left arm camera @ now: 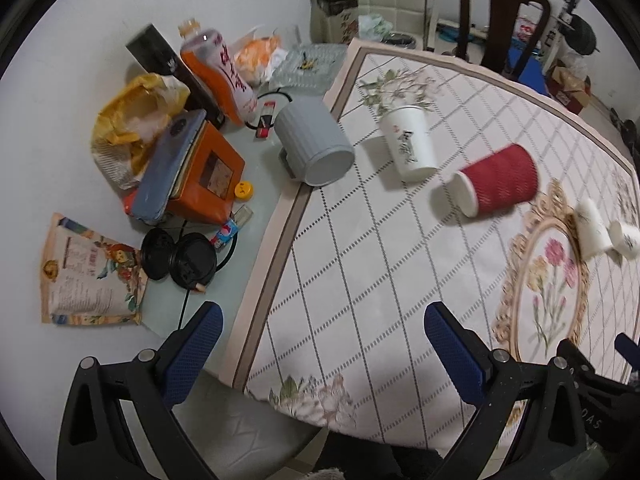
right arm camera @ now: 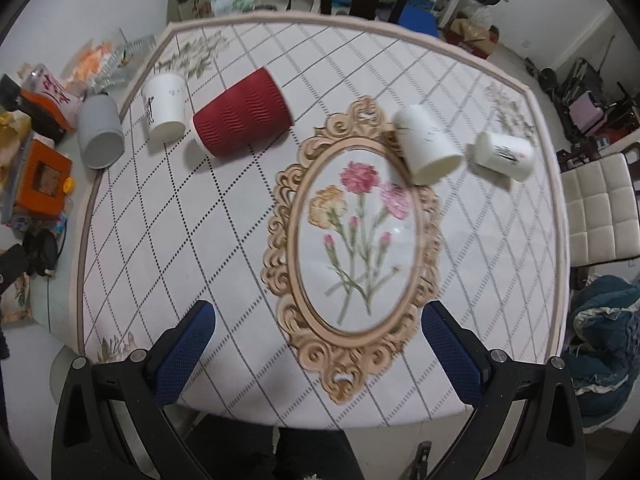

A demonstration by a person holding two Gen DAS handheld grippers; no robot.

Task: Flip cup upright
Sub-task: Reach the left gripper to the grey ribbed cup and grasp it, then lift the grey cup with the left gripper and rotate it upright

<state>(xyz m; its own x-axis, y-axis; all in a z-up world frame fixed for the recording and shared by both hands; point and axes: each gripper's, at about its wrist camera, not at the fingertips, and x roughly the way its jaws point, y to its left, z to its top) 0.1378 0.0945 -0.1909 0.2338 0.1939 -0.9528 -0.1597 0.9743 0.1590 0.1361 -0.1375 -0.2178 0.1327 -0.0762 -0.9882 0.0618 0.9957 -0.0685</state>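
Note:
Several cups sit in a row on the patterned table mat [right arm camera: 200, 240]. A red ribbed paper cup [left arm camera: 498, 182] [right arm camera: 240, 114] lies on its side. A grey ribbed cup [left arm camera: 312, 144] [right arm camera: 99, 132] and a white printed cup [left arm camera: 410, 142] [right arm camera: 164, 106] stand upside down to its left. Two more white cups [right arm camera: 430, 144] [right arm camera: 505, 156] sit to its right; they also show in the left wrist view [left arm camera: 592, 226] [left arm camera: 625, 238]. My left gripper [left arm camera: 320, 348] is open and empty, well short of the cups. My right gripper [right arm camera: 318, 344] is open and empty near the table's front edge.
Clutter fills the table's left side: an orange box [left arm camera: 204, 172], a yellow bag [left arm camera: 136, 120], a juice bottle [left arm camera: 218, 76], black lids [left arm camera: 180, 258] and a printed packet [left arm camera: 88, 276]. A dark chair [left arm camera: 504, 16] stands behind the table, a padded chair [right arm camera: 600, 208] to the right.

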